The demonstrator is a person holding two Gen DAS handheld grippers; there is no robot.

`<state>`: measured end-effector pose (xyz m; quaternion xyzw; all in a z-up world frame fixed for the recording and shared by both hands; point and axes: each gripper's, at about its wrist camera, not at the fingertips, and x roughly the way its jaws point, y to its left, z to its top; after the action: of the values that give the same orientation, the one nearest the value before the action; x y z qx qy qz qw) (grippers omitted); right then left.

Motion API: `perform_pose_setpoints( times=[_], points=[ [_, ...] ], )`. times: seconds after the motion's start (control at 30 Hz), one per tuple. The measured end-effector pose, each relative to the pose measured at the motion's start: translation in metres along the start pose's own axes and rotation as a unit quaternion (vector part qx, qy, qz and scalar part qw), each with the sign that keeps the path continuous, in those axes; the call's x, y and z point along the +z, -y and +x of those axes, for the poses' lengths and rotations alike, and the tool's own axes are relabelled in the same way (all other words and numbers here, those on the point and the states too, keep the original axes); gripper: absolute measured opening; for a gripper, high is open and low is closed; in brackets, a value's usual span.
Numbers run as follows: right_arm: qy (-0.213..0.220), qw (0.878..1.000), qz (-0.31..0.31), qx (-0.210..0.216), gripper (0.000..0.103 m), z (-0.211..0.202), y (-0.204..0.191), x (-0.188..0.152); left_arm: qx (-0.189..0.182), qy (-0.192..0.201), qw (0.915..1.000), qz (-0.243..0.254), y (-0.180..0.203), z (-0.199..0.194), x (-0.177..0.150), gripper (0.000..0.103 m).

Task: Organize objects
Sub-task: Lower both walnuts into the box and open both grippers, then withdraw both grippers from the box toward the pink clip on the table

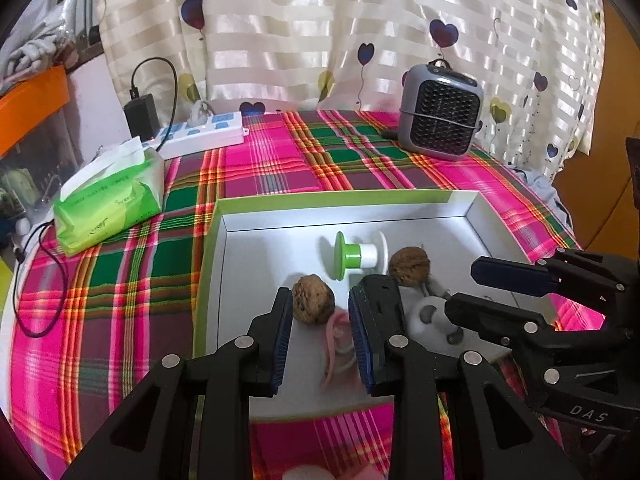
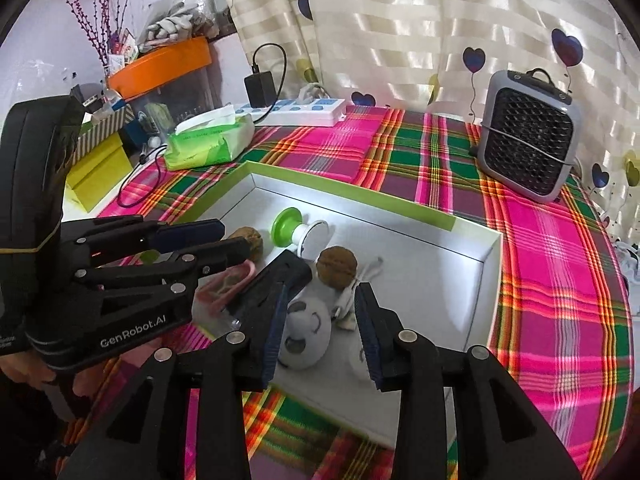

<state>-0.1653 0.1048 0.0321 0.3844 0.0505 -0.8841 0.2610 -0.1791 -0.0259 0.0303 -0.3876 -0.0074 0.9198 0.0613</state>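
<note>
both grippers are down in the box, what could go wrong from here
1. The left gripper and right gripper sit close together in the box, so they may collide.
2. The left gripper hangs open over the pink clip, right beside a walnut, which could be nudged and roll.
3. The right gripper brackets a round white toy that might slip out on closing.

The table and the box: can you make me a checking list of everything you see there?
Surface: plaid cloth, white box on it.
Job's things: in the box, two walnuts, green spool, pink clip, white toy.
Clutter: tissue pack, heater.
Grippers: left gripper open over the clip; right gripper open around the toy.
Cables: power strip, black adapter, black cord.
Surroundings: heart curtain, orange bin.
</note>
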Motion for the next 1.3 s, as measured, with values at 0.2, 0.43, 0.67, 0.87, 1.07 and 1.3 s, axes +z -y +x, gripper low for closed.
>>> perform_pose_setpoints(
  times=[0.2, 0.43, 0.67, 0.87, 1.07, 1.3],
  points=[
    [0.013, 1.0, 0.0, 0.009, 0.036, -0.016, -0.01, -0.011, -0.001, 0.015, 0.9999, -0.002, 0.003, -0.023, -0.009, 0.027],
    [0.018, 1.0, -0.003, 0.018, 0.036, -0.031, -0.021, -0.024, -0.003, 0.027, 0.9996, -0.006, 0.006, -0.046, -0.02, 0.027],
    [0.024, 0.999, -0.003, 0.022, 0.037, -0.044, -0.027, -0.035, -0.006, 0.032, 0.9995, -0.005, 0.011, -0.061, -0.032, 0.027],
    [0.026, 0.999, -0.008, 0.03, 0.037, -0.049, -0.035, -0.042, -0.008, 0.036, 0.9993, -0.007, 0.01, -0.071, -0.04, 0.027],
    [0.025, 0.999, -0.015, 0.038, 0.037, -0.051, -0.042, -0.047, -0.009, 0.036, 0.9993, -0.011, 0.008, -0.076, -0.048, 0.027],
    [0.025, 0.999, -0.017, 0.044, 0.037, -0.051, -0.046, -0.052, -0.009, 0.036, 0.9992, -0.016, 0.006, -0.078, -0.056, 0.027]
  ],
)
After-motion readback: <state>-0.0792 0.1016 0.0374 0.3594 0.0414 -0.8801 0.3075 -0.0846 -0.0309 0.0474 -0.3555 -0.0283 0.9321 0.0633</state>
